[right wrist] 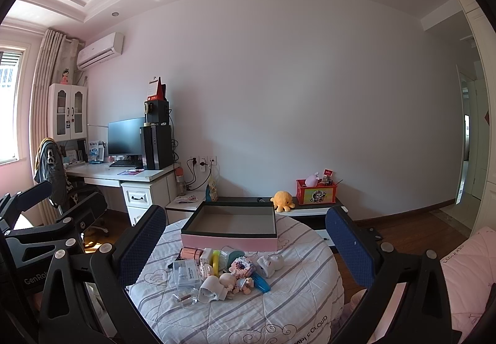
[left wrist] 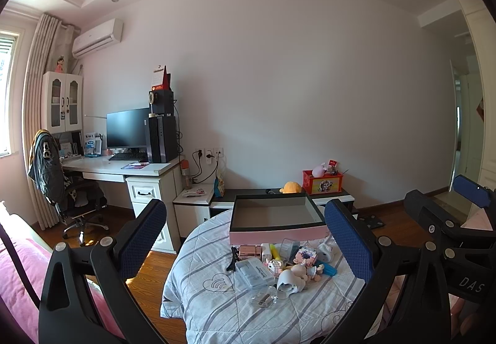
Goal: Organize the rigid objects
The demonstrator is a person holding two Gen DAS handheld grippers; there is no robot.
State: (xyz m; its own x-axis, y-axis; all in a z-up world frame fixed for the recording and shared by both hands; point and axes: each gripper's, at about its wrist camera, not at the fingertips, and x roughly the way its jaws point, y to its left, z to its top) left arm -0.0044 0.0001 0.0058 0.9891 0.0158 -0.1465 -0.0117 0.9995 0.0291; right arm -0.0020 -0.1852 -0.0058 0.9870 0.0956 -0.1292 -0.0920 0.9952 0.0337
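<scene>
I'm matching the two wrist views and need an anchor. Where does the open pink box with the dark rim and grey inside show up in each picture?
Left wrist view: the open pink box with the dark rim sits right of centre on the striped quilt, behind the pile of small items.
Right wrist view: the same box sits left of centre, again behind the pile.
Shared landmark: the yellow plush octopus on the low cabinet behind the box.
</scene>
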